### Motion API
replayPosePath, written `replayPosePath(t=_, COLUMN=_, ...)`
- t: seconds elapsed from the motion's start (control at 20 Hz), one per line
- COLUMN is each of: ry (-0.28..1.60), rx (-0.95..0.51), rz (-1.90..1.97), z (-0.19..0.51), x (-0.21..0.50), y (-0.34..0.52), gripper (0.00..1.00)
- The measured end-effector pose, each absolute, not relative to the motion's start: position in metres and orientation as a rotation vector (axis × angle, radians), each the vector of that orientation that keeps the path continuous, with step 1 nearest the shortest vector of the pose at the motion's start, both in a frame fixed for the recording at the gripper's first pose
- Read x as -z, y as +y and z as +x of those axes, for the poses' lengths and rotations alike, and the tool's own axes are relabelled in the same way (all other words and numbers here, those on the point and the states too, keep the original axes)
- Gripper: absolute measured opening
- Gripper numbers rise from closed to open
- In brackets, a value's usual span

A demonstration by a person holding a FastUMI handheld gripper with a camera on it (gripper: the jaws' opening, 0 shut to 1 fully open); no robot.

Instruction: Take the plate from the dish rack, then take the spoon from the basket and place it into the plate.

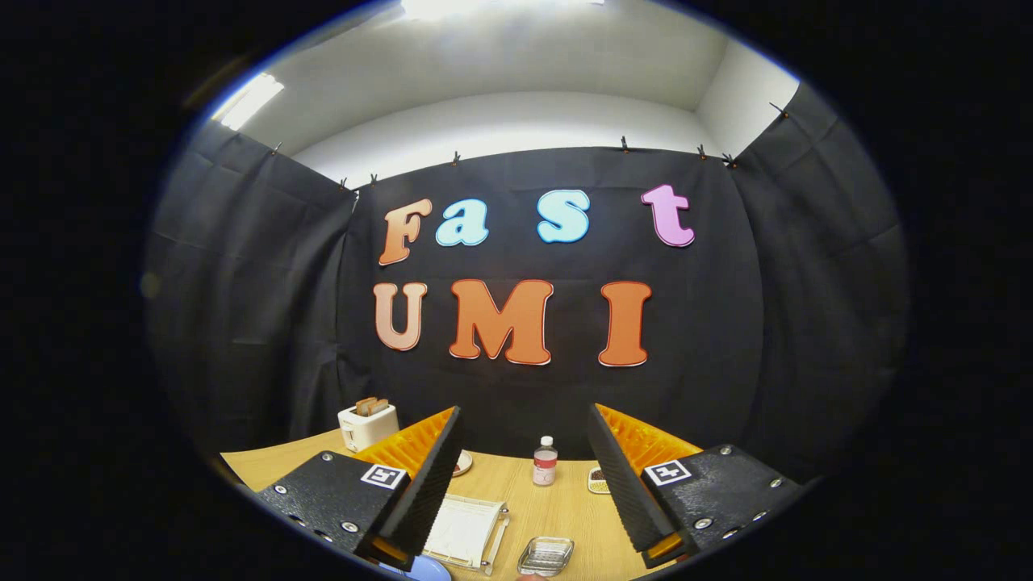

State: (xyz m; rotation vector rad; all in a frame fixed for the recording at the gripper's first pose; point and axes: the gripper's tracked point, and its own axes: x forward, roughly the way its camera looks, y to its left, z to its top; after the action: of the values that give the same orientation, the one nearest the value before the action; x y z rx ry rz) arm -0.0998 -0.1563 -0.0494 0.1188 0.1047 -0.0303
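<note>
While the gripper (pixel 524 452) is hanging wide and empty, a small clear plastic bottle (pixel 545 461) is standing beyond its fingers on the pale wooden table (pixel 557 504).

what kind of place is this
Probably a staged kitchen tabletop inside a recording booth, not a real kitchen. A wooden table holds a toaster with bread in it, a small bottle and a white rack-like tray, with black cloth hung behind. The claw is open, gripping nothing.

Table (pixel 557 516) centre free; bottle (pixel 545 461) ahead, maybe rack (pixel 464 531) below
</note>
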Motion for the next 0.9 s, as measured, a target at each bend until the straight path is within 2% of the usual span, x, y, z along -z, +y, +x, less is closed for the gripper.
replayPosePath(t=0.4, ry=0.050, rx=0.046, rz=0.120, z=-0.100, x=0.029, y=-0.165, gripper=0.92)
replayPosePath(t=0.9, ry=0.071, rx=0.038, rz=0.084, z=-0.105, x=0.028, y=-0.159, gripper=0.92)
